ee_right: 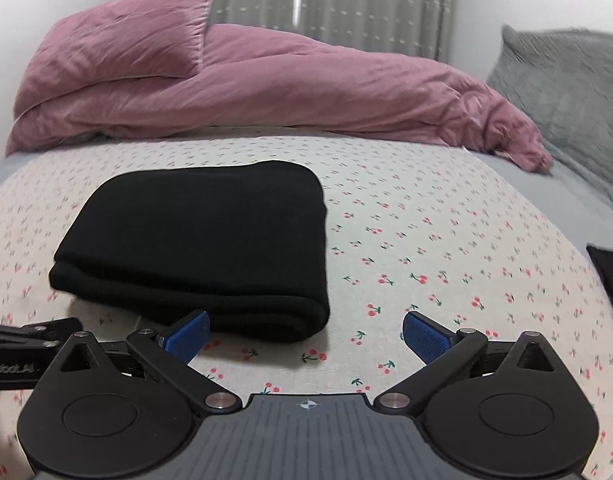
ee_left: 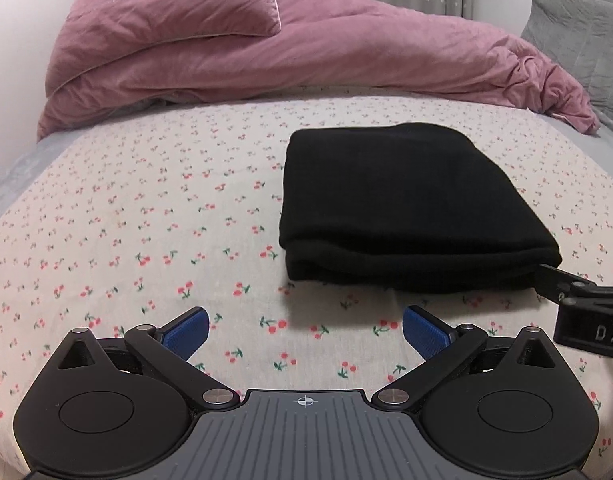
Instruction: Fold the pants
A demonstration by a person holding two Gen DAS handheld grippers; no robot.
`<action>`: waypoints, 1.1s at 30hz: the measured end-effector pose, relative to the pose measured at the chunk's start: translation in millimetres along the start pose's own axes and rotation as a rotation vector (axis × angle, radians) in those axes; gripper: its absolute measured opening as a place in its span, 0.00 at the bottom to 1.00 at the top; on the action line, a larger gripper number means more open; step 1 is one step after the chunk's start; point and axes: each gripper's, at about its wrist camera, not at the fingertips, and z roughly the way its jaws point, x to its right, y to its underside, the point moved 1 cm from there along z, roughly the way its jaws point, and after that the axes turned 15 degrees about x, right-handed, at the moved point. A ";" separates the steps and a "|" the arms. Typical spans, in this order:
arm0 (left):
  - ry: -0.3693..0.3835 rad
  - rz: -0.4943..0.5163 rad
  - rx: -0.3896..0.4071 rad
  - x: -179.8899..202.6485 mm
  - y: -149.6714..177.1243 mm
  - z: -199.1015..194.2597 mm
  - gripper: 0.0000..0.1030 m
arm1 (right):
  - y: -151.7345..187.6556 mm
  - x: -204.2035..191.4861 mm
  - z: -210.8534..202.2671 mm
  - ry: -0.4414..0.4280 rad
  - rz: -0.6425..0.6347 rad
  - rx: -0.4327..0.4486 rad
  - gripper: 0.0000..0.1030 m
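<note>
The black pants (ee_left: 406, 204) lie folded into a thick rectangle on the cherry-print bedsheet (ee_left: 146, 220). In the left wrist view they sit ahead and to the right of my left gripper (ee_left: 304, 330), which stands open with bare sheet between its blue pads. The right gripper's black frame (ee_left: 578, 300) pokes in at the right edge, close to the near right corner of the pants. In the right wrist view the pants (ee_right: 202, 240) lie ahead and left of my right gripper (ee_right: 304, 334), open and holding nothing. Its left pad (ee_right: 186, 334) is just in front of the folded edge.
A rumpled pink duvet (ee_left: 306, 60) with a pink pillow (ee_left: 178, 4) on it fills the back of the bed. A grey pillow (ee_right: 566, 92) lies at the far right. A dark item (ee_right: 610, 276) shows at the right edge of the right wrist view. Curtains (ee_right: 346, 4) hang behind.
</note>
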 end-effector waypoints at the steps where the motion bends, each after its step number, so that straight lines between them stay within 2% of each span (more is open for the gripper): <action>1: -0.002 0.002 0.000 0.5 1.0 0.3 1.00 | 0.7 -1.4 -0.3 -0.003 -0.015 0.001 1.00; 9: -0.013 0.002 -0.006 0.5 3.0 4.2 1.00 | 4.3 -4.5 -0.8 -0.024 -0.037 -0.020 1.00; 33: -0.006 0.011 -0.030 4.5 9.4 6.5 1.00 | 7.2 5.0 1.5 -0.017 0.018 -0.028 1.00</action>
